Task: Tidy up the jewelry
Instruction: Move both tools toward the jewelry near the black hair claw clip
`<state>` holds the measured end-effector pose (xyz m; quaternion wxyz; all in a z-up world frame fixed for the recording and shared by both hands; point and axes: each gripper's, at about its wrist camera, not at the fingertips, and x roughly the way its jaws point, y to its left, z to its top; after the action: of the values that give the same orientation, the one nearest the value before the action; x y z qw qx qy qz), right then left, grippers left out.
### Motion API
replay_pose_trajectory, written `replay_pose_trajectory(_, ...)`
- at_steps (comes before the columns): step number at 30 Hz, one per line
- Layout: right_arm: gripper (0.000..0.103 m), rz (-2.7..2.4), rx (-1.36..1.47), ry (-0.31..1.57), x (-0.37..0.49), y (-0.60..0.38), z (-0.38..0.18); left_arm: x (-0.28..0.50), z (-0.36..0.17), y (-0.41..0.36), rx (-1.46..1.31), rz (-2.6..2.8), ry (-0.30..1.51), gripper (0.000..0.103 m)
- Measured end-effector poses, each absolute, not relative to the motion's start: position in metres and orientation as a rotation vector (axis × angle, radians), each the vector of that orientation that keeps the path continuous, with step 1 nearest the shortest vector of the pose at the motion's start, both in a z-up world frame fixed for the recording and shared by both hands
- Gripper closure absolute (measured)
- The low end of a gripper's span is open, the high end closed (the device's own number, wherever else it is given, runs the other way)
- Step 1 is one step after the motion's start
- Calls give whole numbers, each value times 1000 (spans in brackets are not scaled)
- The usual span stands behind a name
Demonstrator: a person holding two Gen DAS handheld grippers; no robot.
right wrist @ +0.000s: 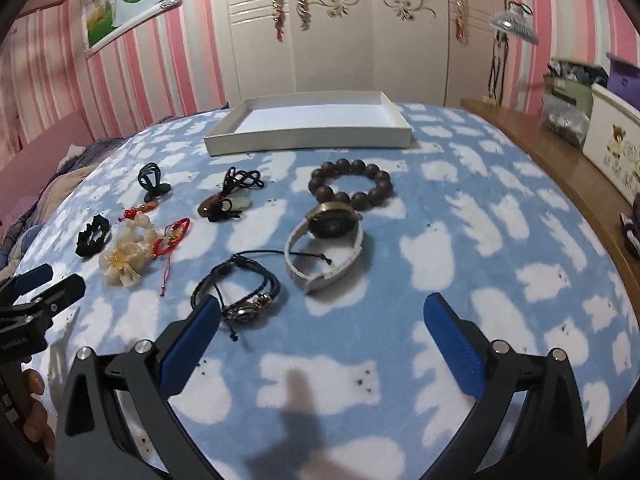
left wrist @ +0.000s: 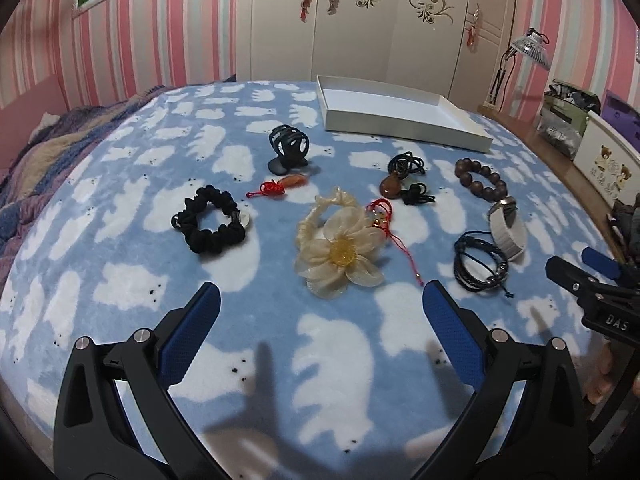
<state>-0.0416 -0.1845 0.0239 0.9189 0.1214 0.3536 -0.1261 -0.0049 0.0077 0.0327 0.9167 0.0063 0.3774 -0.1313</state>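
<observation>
Jewelry lies spread on a blue blanket with white bears. An empty white tray (left wrist: pixel 404 122) (right wrist: pixel 308 138) sits at the far side. In front of it lie a black hair claw (left wrist: pixel 289 148), a black scrunchie (left wrist: pixel 210 220), a cream flower hair tie (left wrist: pixel 340 248), a red cord charm (left wrist: pixel 384 220), a brown pendant on black cord (left wrist: pixel 394 188), a wooden bead bracelet (right wrist: pixel 352 184), a white-strap watch (right wrist: pixel 328 240) and a black braided bracelet (right wrist: pixel 240 292). My left gripper (left wrist: pixel 320 300) is open just short of the flower. My right gripper (right wrist: pixel 322 312) is open near the braided bracelet and watch.
A wooden bed edge (right wrist: pixel 560 168) runs along the right, with a white box with bears (right wrist: pixel 616 140) and bags on it. A lamp (right wrist: pixel 512 24) stands at the back right. Folded bedding (left wrist: pixel 48 160) lies at the left. Wardrobe doors stand behind.
</observation>
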Motion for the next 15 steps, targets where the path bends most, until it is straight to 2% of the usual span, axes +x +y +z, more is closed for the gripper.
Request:
replay_pose_trajectory(8,2,-136,494,814,-45,-196,11,-9,33,11,32,-273,843,3)
replay_pose_trajectory(15,2,-167,482,780,-58,-175,19,-21,43,20,50,-253,818,3)
